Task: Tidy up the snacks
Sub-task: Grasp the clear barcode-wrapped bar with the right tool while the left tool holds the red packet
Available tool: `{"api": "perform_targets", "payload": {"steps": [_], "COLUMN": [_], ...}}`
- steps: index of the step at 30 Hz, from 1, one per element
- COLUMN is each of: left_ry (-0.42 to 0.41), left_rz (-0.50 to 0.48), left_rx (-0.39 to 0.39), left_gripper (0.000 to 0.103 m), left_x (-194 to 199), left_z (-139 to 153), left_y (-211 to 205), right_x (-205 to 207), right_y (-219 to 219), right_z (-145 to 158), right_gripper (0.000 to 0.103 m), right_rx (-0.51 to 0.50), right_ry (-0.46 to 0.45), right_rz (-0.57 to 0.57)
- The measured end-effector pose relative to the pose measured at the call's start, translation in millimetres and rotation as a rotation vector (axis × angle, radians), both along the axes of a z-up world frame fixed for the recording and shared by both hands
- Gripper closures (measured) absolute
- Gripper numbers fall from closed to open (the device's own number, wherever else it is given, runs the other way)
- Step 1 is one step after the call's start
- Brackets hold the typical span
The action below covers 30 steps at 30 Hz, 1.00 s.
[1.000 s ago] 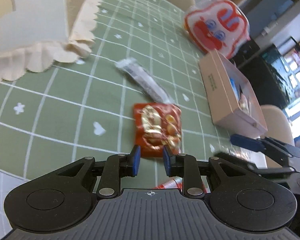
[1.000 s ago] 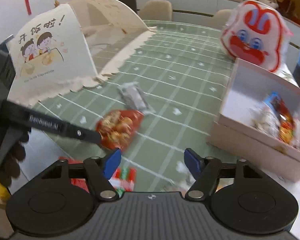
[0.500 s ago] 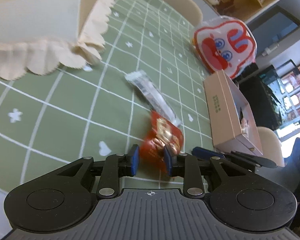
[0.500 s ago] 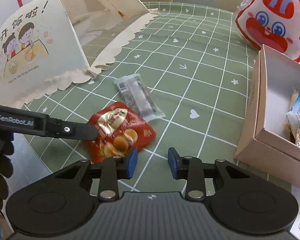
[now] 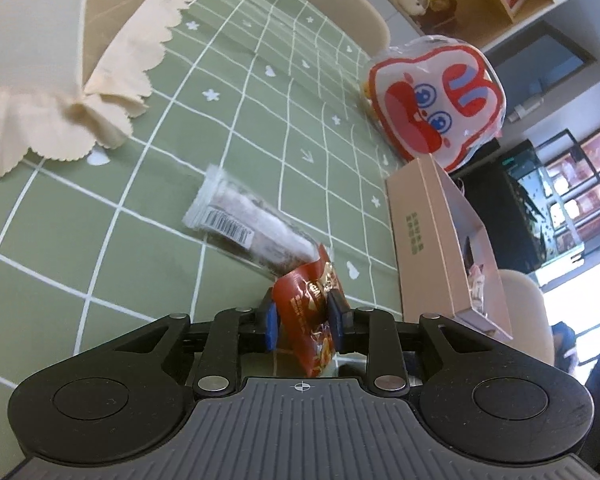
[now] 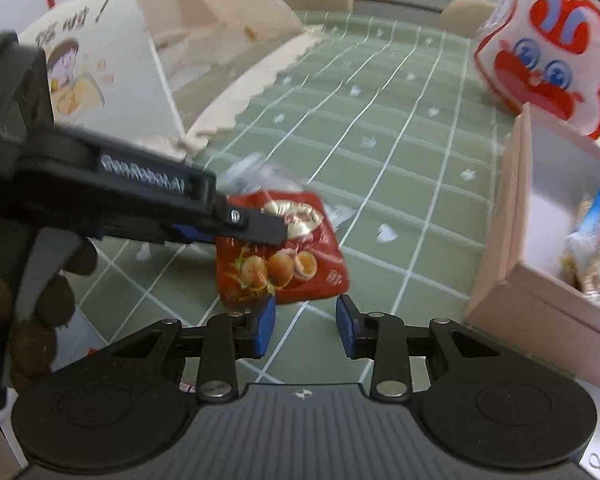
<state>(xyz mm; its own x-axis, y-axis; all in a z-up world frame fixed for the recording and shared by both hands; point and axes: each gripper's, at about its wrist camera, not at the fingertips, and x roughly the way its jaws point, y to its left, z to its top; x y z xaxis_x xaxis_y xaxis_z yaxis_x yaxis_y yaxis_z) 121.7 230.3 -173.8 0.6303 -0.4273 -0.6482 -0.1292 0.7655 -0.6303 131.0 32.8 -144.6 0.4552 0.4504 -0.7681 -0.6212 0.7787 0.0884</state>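
Two loose snack packets: one red (image 5: 306,304), one clear (image 5: 246,226). One open box (image 6: 540,280). One rabbit-face bag (image 5: 436,108).

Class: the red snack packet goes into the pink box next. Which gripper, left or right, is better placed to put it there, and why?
Left. The left gripper is shut on the red packet, lifted off the table. The right gripper is open and empty. The box lies open to the right.

box (image 6: 512,216) contents cropped, clear packet (image 6: 260,172) blurred
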Motion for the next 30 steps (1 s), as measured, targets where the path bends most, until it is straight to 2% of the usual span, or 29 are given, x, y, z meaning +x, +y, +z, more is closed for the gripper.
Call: {"api": "perform_targets", "payload": {"steps": [4,7,9,11,12,13,16,19,21,24,26,27,29,30], "left_ry": [0.005,0.008,0.010,0.023,0.036,0.042,0.034,0.033,0.047,0.095,0.102,0.097,0.077,0.069], "left_rz": [-0.026,-0.025,-0.028,-0.033,-0.035,-0.034,-0.018,-0.053,-0.070,-0.054,-0.023,0.000,0.051,0.084], "left_rx": [0.006,-0.006,-0.019,-0.034,-0.031,-0.027,-0.059,-0.037,-0.013,-0.064,-0.067,-0.054,-0.033,-0.026], "left_gripper": [0.076,0.079,0.080,0.078,0.073,0.075,0.074,0.075,0.079,0.080,0.080,0.081,0.082,0.083], "left_x": [-10,-23,-31,-33,-31,-30,-24,-19,-19,-25,-34,-41,-57,-65], "left_z": [2,5,7,5,2,-1,-5,-3,-1,-4,-2,1,9,12], "left_y": [3,8,10,10,9,7,3,-6,-9,-6,-3,0,7,12], "right_x": [2,18,25,22,20,18,11,11,11,9,9,7,8,10], "right_y": [-6,-2,-1,0,1,2,3,-1,-4,-6,-5,-3,4,9], "right_z": [10,-1,-10,-10,-10,-9,-10,-10,-10,-10,-7,-4,5,8], "right_gripper": [0.069,0.069,0.068,0.068,0.068,0.068,0.068,0.068,0.068,0.068,0.068,0.066,0.051,0.037], "right_rx": [-0.011,-0.051,-0.046,-0.024,-0.010,-0.002,-0.002,0.013,0.021,0.022,0.020,0.021,-0.001,-0.018], "right_ry": [-0.108,-0.079,-0.015,-0.005,0.009,0.016,0.006,0.015,0.014,0.011,0.016,0.000,-0.059,-0.089], "right_rz": [-0.058,-0.084,-0.077,-0.056,-0.034,-0.019,-0.001,0.006,0.012,0.023,0.052,0.075,0.128,0.151]}}
